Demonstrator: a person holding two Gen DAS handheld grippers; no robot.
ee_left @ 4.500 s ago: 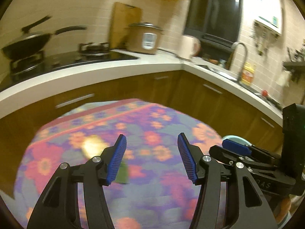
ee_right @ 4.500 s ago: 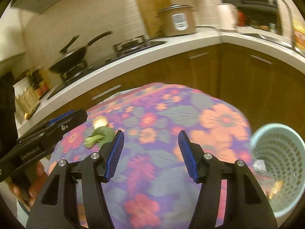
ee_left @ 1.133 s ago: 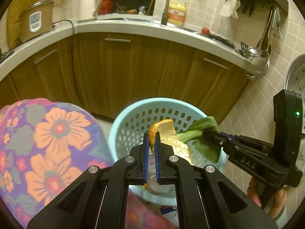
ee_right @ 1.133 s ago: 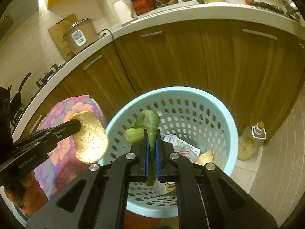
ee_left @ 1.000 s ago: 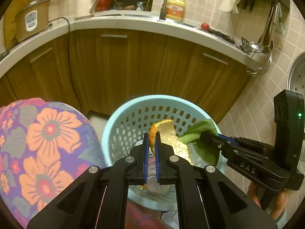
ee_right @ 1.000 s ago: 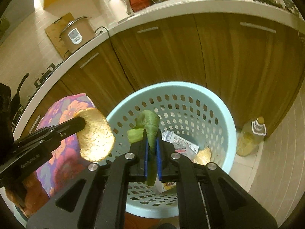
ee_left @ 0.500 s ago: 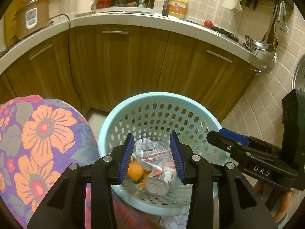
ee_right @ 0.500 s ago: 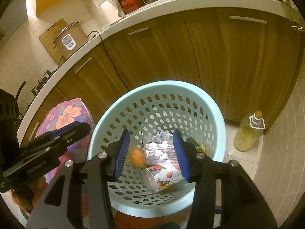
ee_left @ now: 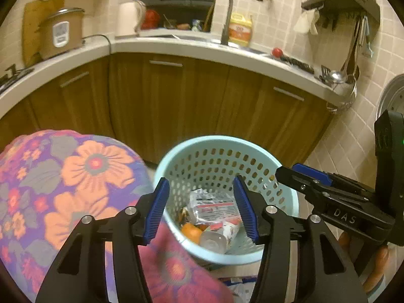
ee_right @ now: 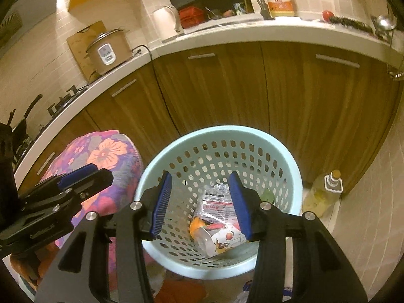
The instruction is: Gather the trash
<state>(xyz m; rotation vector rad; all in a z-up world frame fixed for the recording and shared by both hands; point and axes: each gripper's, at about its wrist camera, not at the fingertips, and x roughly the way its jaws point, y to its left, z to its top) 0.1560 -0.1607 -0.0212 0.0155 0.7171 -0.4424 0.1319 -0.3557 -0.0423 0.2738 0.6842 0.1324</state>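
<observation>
A light blue perforated trash basket (ee_left: 202, 144) stands on the floor beside the flowered table; it also shows in the right wrist view (ee_right: 252, 136). Inside lie a plastic wrapper (ee_left: 214, 207), an orange peel (ee_left: 190, 231), a printed paper cup (ee_right: 222, 237) and a green leaf (ee_right: 267, 197). My left gripper (ee_left: 200, 209) is open and empty above the basket's near rim. My right gripper (ee_right: 202, 202) is open and empty above the basket, and shows at the right of the left wrist view (ee_left: 303, 176).
The flowered tablecloth (ee_left: 63, 189) covers the table left of the basket. Brown cabinets (ee_left: 189, 106) under a white counter stand behind it. A yellow oil bottle (ee_right: 323, 192) stands on the floor right of the basket. Tiled wall at right.
Both grippers opened over the basket: the orange peel left my left gripper and the green leaf left my right; both now lie inside. The jaws have since spread wider.
</observation>
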